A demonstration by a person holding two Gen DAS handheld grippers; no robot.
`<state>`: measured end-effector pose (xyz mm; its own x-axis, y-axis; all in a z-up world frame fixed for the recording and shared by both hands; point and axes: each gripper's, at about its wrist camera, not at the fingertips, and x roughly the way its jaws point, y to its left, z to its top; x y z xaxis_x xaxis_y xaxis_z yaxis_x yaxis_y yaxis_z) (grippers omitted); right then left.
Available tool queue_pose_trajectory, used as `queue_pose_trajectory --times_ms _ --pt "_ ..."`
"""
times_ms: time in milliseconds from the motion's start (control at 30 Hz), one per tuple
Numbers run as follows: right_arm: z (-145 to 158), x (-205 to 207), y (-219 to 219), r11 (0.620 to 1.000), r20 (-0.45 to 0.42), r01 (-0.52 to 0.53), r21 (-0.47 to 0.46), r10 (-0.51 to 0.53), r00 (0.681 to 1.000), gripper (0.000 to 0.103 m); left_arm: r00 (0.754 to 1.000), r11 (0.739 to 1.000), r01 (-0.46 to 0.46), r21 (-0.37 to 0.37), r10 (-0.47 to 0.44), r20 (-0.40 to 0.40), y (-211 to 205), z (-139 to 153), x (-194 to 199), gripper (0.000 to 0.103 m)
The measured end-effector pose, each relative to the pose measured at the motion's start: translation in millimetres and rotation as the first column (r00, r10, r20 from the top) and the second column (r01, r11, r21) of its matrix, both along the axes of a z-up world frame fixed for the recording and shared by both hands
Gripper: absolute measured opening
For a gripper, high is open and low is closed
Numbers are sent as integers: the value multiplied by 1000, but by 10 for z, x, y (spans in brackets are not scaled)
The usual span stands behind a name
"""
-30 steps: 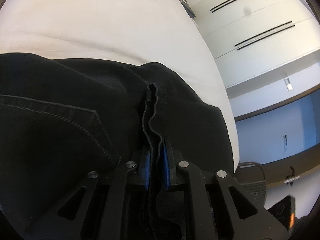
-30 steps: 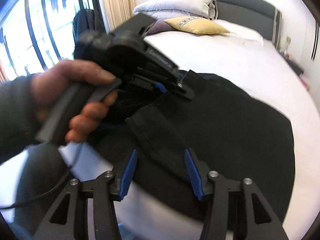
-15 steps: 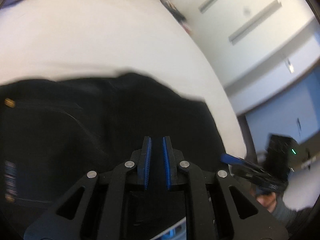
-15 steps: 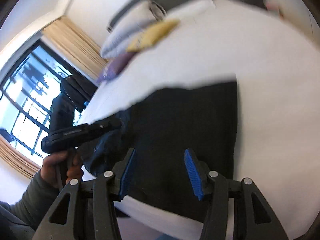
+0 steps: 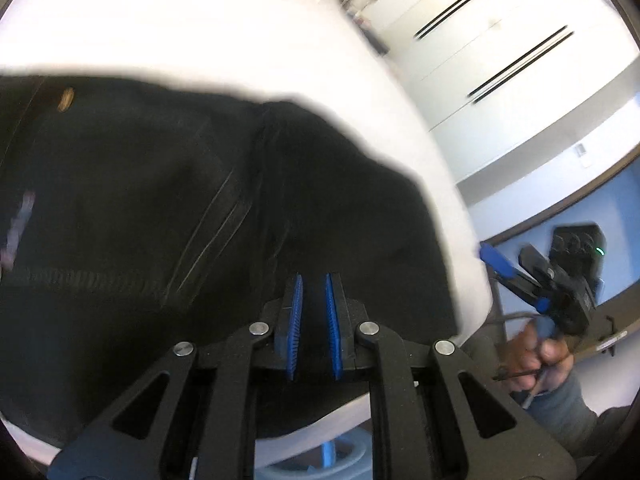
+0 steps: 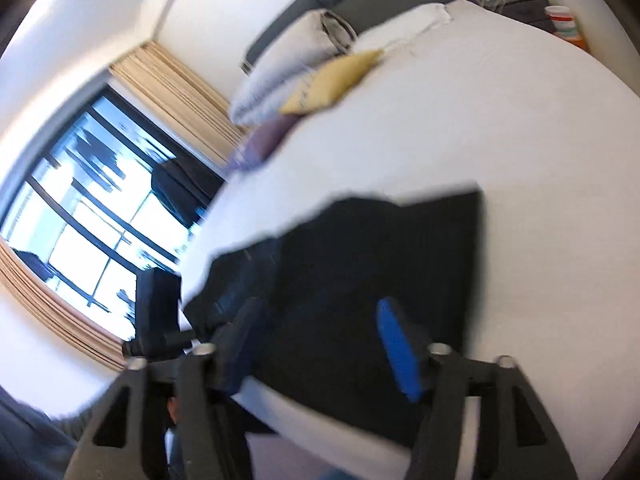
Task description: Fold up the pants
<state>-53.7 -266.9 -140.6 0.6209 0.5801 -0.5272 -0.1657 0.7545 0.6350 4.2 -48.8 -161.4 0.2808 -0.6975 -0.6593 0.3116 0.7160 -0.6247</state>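
Note:
The black pants (image 5: pixel 168 216) lie folded in a compact stack near the front edge of the white bed (image 5: pixel 200 24); they also show in the right wrist view (image 6: pixel 380 256). My left gripper (image 5: pixel 312 320) hovers above the pants' near edge, its blue pads a narrow gap apart with nothing between them. My right gripper (image 6: pixel 324 344) is open and empty above the pants' near side. It also shows at the right of the left wrist view (image 5: pixel 520 276), off the bed's corner.
Pillows, one yellow (image 6: pixel 332 80), lie at the dark headboard (image 6: pixel 360 4). A window with beige curtains (image 6: pixel 180 92) is on the left. A nightstand with items (image 6: pixel 560 20) stands beyond the bed. White wall panels (image 5: pixel 500 40) rise to the right.
My left gripper has let go of the pants' fabric and pulled back above them. My right gripper has swung away toward the bed's corner. Both views are motion-blurred.

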Motion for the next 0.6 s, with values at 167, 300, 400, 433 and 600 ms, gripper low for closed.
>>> queue_pose_trajectory --times_ms 167,300,400,433,600 --pt "-315 796 35 983 -102 -49 175 67 993 68 992 988 126 -91 -122 43 -664 58 139 11" --pt "-842 1040 -108 985 -271 32 168 15 962 56 985 986 164 4 -164 -49 -894 -465 101 11" --pt "-983 955 -401 964 -268 89 252 -18 963 32 985 985 172 -15 -172 19 -745 -493 -96 11" --pt "-986 912 -490 960 -266 115 256 -45 963 33 986 986 165 -3 -165 29 -696 -471 -142 11" --pt "-693 619 -505 932 -185 90 351 -24 982 66 996 998 56 -17 -54 68 -221 -284 -224 11"
